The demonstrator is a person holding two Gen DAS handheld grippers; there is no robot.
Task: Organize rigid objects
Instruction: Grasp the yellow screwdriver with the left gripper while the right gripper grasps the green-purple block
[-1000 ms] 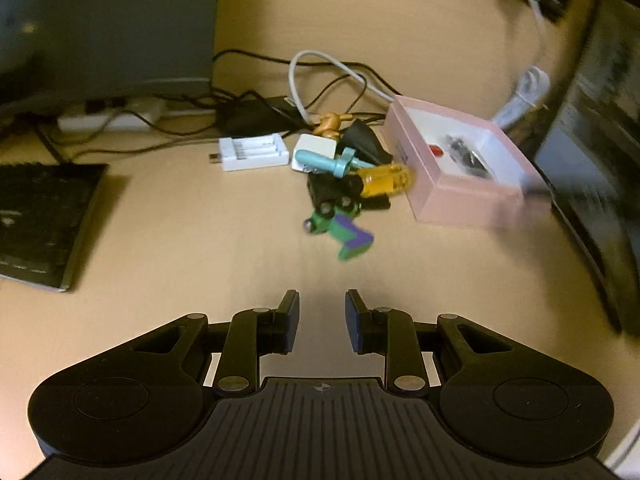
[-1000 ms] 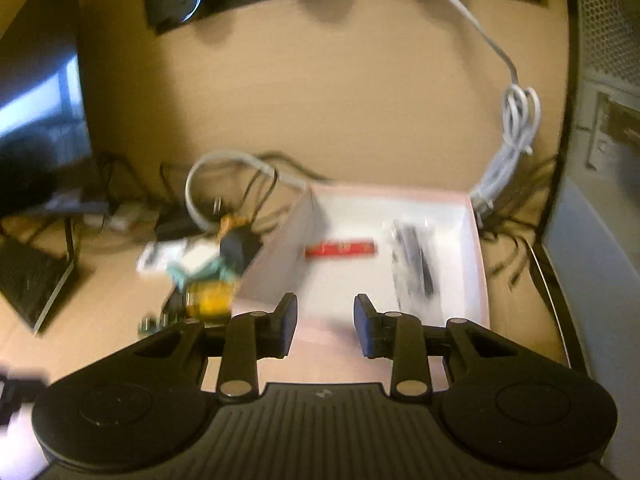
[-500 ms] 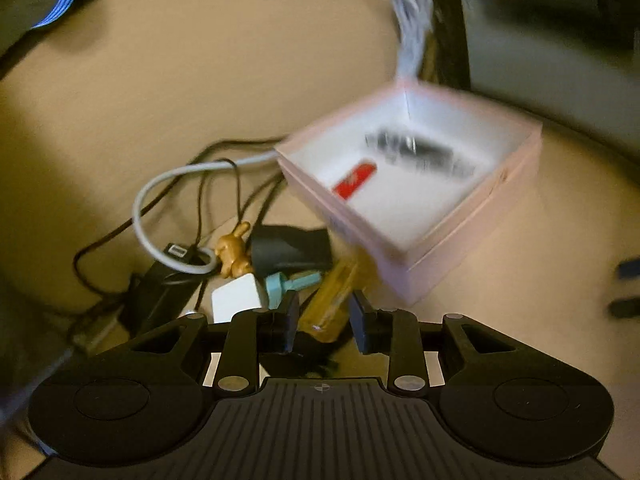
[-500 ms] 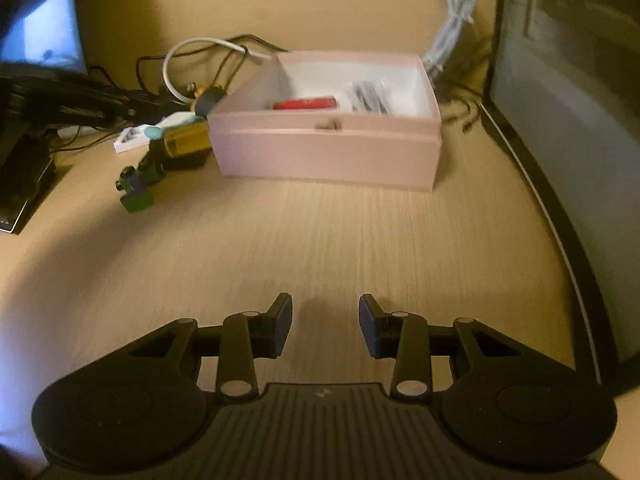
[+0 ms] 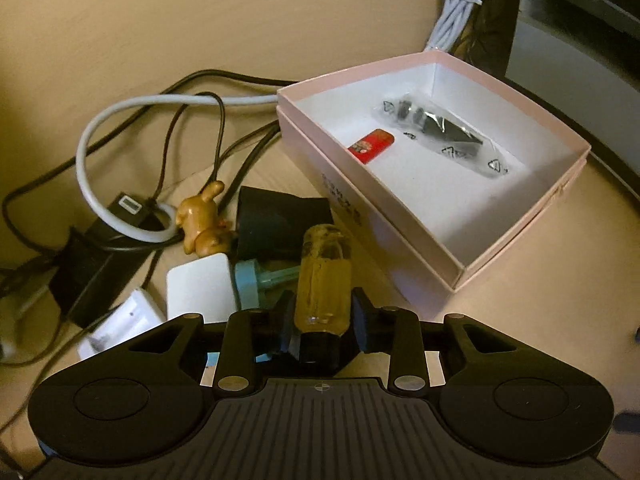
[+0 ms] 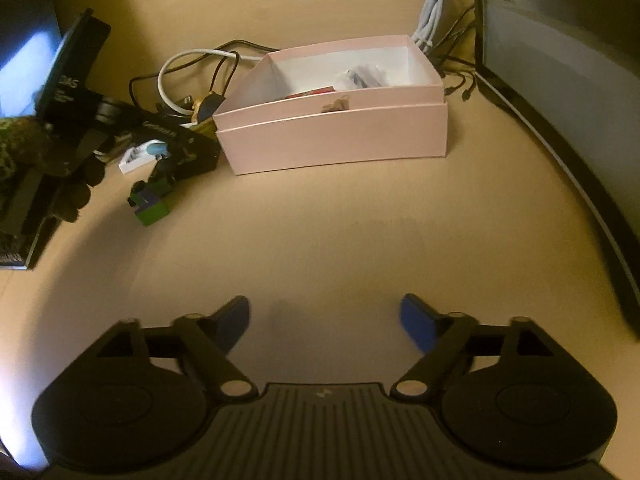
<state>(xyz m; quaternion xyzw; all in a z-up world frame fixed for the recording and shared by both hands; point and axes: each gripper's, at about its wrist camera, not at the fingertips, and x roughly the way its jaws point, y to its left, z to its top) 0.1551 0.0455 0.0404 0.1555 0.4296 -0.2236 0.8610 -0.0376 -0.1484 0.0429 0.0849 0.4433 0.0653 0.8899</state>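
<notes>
Two wrist-cam views over a tan wooden desk [image 6: 320, 220].

Left view: the left gripper [image 5: 322, 322] has its two black fingers set either side of a stubby yellow see-through screwdriver handle [image 5: 323, 280]. Fingers look right up against the handle's lower sides, but firm contact can't be confirmed. The handle's long axis runs straight away from the cam, rounded butt end pointing toward the far edge of the desk, black collar end [image 5: 320, 350] nearest the gripper body. It sits in a small pile just left of a pink box [image 5: 320, 160], near that box's left wall.

Pile around it: a teal plastic peg [image 5: 256, 280] lying crosswise under the handle, a white square block [image 5: 200, 288] to the left, a black wedge-shaped piece [image 5: 280, 220] behind, a small orange-brown animal figure [image 5: 200, 220], plus a looped white cable [image 5: 120, 152] and black cords.

The box is open, white inside, w/ a red flat item [image 5: 372, 146] and a clear bag of dark parts [image 5: 444, 136] on its floor.

Right view: the right gripper [image 6: 324, 320] hovers over bare desk toward the near edge, blue-padded fingers spread wide, nothing between them. The box [image 6: 340, 140] is well ahead; a green-and-purple toy block [image 6: 152, 204] lies to its left, apart from the pile.
</notes>
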